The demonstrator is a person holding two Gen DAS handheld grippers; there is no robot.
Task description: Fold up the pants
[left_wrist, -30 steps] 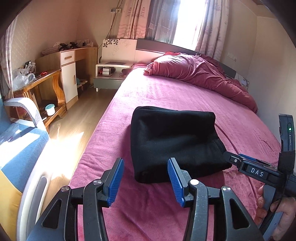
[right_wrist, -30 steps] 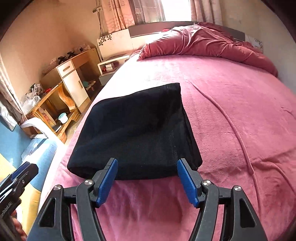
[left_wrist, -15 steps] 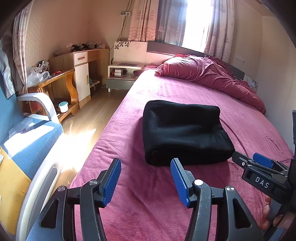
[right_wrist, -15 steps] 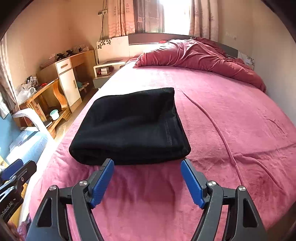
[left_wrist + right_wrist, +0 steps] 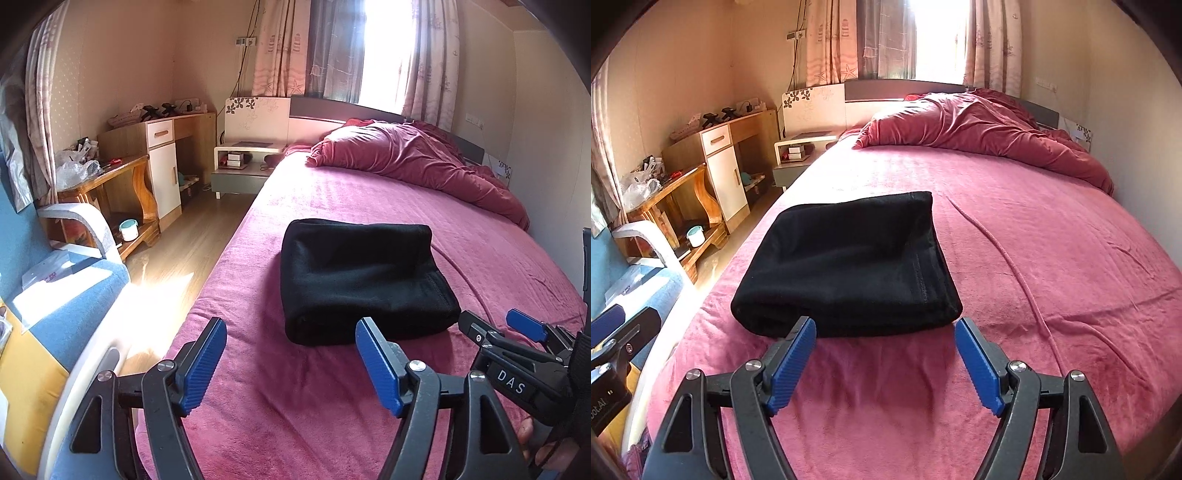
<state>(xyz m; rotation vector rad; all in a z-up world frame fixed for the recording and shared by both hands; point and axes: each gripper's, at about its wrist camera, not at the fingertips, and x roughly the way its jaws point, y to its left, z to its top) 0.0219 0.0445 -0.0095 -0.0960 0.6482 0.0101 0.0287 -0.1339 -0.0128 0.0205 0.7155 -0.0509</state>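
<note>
While both tools hang just above the bedspread, the black pants (image 5: 364, 280) sit folded into a thick rectangular bundle on the pink bed (image 5: 332, 424), nearer its left edge than its middle. Left gripper (image 5: 291, 358): blue pads wide apart, nothing btwn them, hovering short of the bundle's near edge, not touching it. In the left wrist view the bundle's near-left corner shows btwn the two fingers. Right gripper (image 5: 886, 360), same story: jaws spread, empty, its left pad (image 5: 792, 365) overlapping the near fold of the pants in the picture, tho contact can't be judged from this angle. A stitched hem runs along the bundle's right side (image 5: 919, 273), layers stacked neatly w/ the fold facing the cameras.

Over at the right of the left wrist view, the other tool's black body w/ a "DAS" label (image 5: 511, 382) pokes in, fingers of the person's hand (image 5: 546, 446) wrapped low on it. Far end of the bed: a crumpled maroon duvet (image 5: 979, 129) heaped by the headboard. Left of the bed, wood floor w/ a sun patch, a nightstand (image 5: 243, 166), a wooden desk (image 5: 159, 155), and a blue chair (image 5: 62, 295) close by. Curtains (image 5: 834, 40) frame a bright window.
</note>
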